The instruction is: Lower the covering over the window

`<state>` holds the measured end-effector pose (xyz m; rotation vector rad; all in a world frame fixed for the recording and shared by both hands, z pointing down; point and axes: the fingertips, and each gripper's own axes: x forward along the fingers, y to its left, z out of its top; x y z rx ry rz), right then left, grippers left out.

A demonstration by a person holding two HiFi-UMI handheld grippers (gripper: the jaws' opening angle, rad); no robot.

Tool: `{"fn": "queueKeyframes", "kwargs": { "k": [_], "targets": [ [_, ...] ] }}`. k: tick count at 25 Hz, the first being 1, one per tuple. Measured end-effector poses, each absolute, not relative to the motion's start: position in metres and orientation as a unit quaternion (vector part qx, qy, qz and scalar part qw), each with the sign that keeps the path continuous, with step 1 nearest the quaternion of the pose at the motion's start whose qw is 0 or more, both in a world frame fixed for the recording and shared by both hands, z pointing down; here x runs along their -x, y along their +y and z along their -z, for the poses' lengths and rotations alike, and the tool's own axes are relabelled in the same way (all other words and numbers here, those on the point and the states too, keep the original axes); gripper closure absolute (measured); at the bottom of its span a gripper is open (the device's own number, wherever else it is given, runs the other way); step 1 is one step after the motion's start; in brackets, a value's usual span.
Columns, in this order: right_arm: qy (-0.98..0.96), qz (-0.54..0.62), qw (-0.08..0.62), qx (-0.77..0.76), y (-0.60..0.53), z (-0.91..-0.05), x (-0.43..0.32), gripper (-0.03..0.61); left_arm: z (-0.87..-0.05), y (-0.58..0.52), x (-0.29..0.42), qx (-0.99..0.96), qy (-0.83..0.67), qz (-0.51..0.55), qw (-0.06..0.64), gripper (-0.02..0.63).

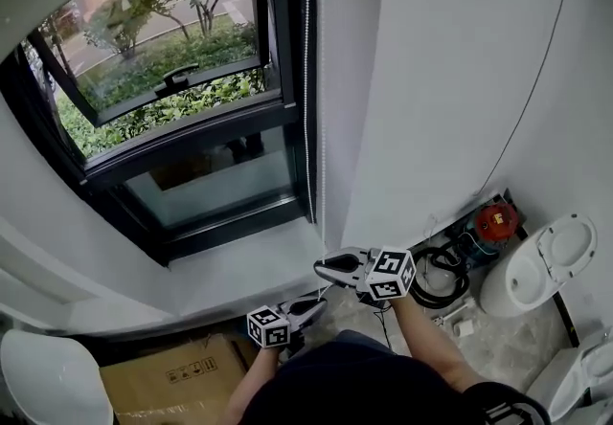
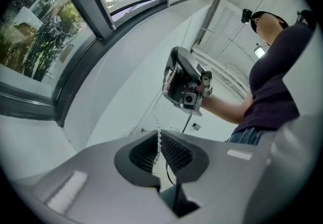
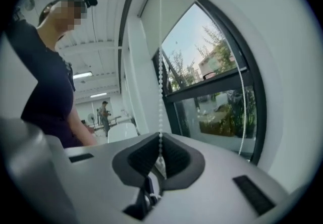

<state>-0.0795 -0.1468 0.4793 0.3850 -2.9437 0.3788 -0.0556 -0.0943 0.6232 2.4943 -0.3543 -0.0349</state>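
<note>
A white bead chain (image 1: 307, 78) hangs down the right side of the black-framed window (image 1: 182, 126). My right gripper (image 1: 319, 270) points left at the chain, below the sill's corner. In the right gripper view its jaws (image 3: 160, 155) are shut on the bead chain (image 3: 160, 76), which runs straight up. My left gripper (image 1: 321, 302) is just below it and points right. The left gripper view shows it (image 2: 159, 142) shut on the same chain (image 2: 158, 117), with the right gripper (image 2: 184, 84) above. A pale blind (image 3: 169, 8) seems to cover only the window's top.
The white window sill (image 1: 239, 270) juts out in front of me. A cardboard box (image 1: 172, 375) and a white rounded seat (image 1: 43, 380) sit at the lower left. On the right are a toilet (image 1: 536, 265), a red device (image 1: 496, 220) and a coiled black hose (image 1: 441, 281).
</note>
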Motion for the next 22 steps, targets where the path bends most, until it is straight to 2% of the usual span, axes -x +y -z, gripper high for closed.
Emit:
{"fn": "queueKeyframes", "kwargs": {
  "k": [2,6,15,20,22],
  "targets": [
    [-0.978,-0.125,0.115,-0.121,-0.143,-0.5,0.081,0.56,-0.62,-0.097,0.055,-0.942,-0.139,0.018,0.303,0.591],
    [-0.975,-0.16,0.078,-0.133,-0.138,-0.509,0.075,0.56,-0.621,-0.095,0.054,-0.941,-0.143,0.017,0.307,0.592],
    [-0.971,-0.165,0.064,-0.161,-0.149,-0.511,0.042,0.56,-0.622,-0.096,0.031,-0.942,-0.137,-0.001,0.306,0.591],
    [-0.964,-0.175,0.132,-0.147,-0.14,-0.549,0.03,0.56,-0.624,-0.095,0.019,-0.941,-0.141,-0.016,0.307,0.592],
    [-0.961,-0.21,0.109,-0.145,-0.131,-0.557,0.025,0.56,-0.624,-0.091,0.017,-0.938,-0.146,-0.018,0.312,0.591]
  ]
}}
